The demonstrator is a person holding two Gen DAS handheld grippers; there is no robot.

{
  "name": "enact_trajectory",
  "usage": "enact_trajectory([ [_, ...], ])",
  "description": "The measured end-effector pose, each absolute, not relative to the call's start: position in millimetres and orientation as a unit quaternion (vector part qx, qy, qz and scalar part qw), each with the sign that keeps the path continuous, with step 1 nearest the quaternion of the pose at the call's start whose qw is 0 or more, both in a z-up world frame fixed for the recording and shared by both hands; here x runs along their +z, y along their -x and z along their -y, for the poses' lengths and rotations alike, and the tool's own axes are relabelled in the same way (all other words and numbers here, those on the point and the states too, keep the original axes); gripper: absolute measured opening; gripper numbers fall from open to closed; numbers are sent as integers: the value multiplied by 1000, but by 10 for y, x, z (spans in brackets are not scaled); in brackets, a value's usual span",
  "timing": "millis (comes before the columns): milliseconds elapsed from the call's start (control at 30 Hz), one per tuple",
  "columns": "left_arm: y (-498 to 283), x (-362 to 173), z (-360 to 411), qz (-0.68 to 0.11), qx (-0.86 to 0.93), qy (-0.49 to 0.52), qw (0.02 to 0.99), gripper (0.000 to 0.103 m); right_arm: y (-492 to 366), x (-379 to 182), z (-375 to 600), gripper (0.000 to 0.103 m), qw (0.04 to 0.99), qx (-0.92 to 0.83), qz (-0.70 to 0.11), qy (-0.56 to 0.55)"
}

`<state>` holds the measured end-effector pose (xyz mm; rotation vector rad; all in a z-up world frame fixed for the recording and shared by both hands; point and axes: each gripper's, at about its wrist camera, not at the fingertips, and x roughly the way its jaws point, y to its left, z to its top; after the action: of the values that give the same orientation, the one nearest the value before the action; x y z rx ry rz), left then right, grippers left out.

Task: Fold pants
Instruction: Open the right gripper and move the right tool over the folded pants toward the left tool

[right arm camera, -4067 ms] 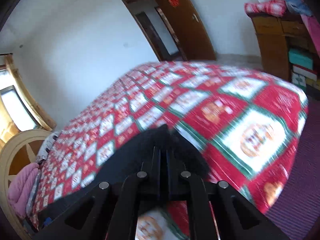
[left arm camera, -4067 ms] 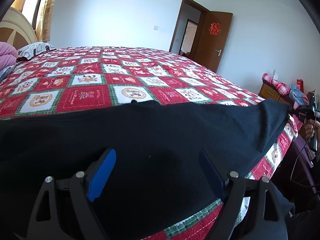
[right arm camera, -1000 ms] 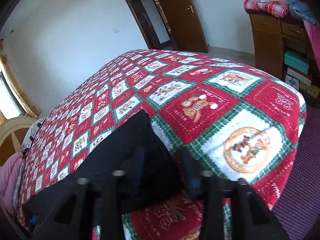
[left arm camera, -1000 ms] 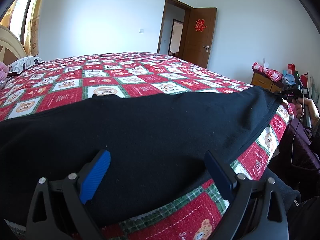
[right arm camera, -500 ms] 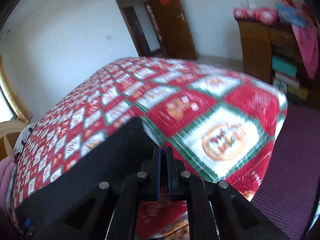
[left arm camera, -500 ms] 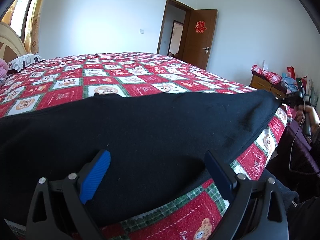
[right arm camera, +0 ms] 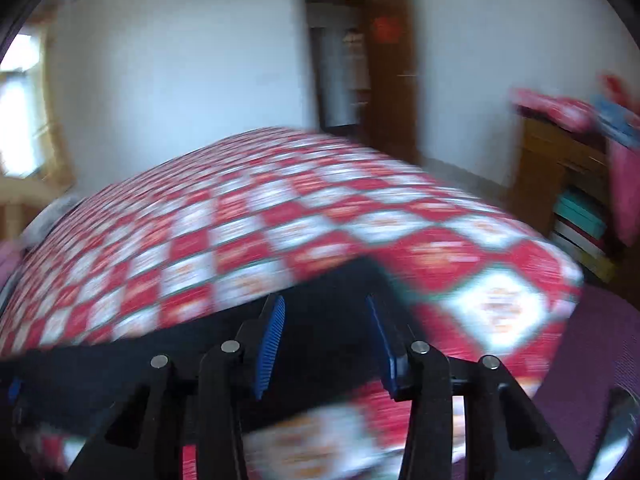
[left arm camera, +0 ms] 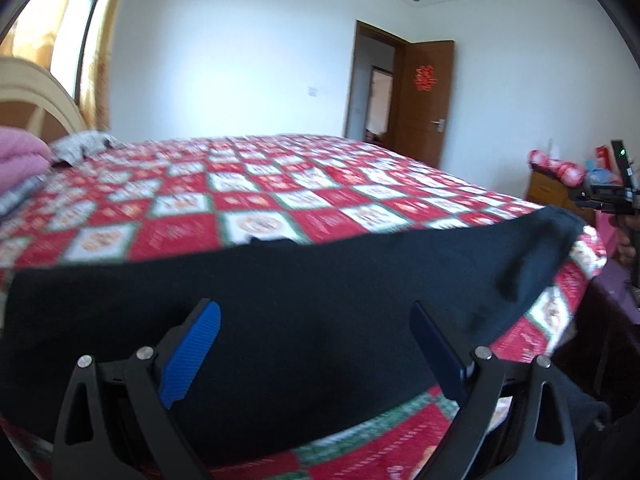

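Note:
Black pants [left arm camera: 320, 300] lie flat along the near edge of the bed, on a red, white and green patchwork quilt [left arm camera: 280, 196]. My left gripper [left arm camera: 316, 328] is open and empty, its blue pads just above the middle of the pants. In the right wrist view, which is blurred, the pants [right arm camera: 320, 316] end at a corner in front of my right gripper [right arm camera: 324, 328], which is open with the cloth between and below its fingers. The right gripper also shows at the far right of the left wrist view [left arm camera: 612, 196], beside the pants' end.
A pink blanket [left arm camera: 20, 152] and a pillow [left arm camera: 80, 144] lie at the headboard on the left. A wooden dresser [right arm camera: 568, 184] with piled cloth stands right of the bed. An open brown door [left arm camera: 424, 100] is behind. Purple floor [right arm camera: 592, 360] lies off the bed's corner.
My right gripper was shut on the pants' corner half a second ago and is now open, swinging quickly. My left gripper has risen a little and stays open.

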<state>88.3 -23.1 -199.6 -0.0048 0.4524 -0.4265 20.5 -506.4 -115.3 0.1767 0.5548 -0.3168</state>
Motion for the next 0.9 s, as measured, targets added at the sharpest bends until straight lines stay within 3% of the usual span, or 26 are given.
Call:
enact_trajectory([
  [167,-971,-2001,2,-223,-170,13,960,100,-654,-1597,4037,44,936,20,-348,-55],
  [300,-1033,-2057,-177,-231,-143,34,962,100,-773,-2104,3458,44,883,91,-460,3],
  [400,-1103,-2140,-254,-241,-123,41,962,100,-689,-2121,3280,44,880,82,-464,59],
  [600,-1155,-2269,-285,-256,-117,58,958,100,-1018,-1679,3035,44,882,161,-441,-47],
  [900,-1174,-2294,-356,-253,-110,74,958,100,-2175,-1719,1760,43,804,285,-495,-166],
])
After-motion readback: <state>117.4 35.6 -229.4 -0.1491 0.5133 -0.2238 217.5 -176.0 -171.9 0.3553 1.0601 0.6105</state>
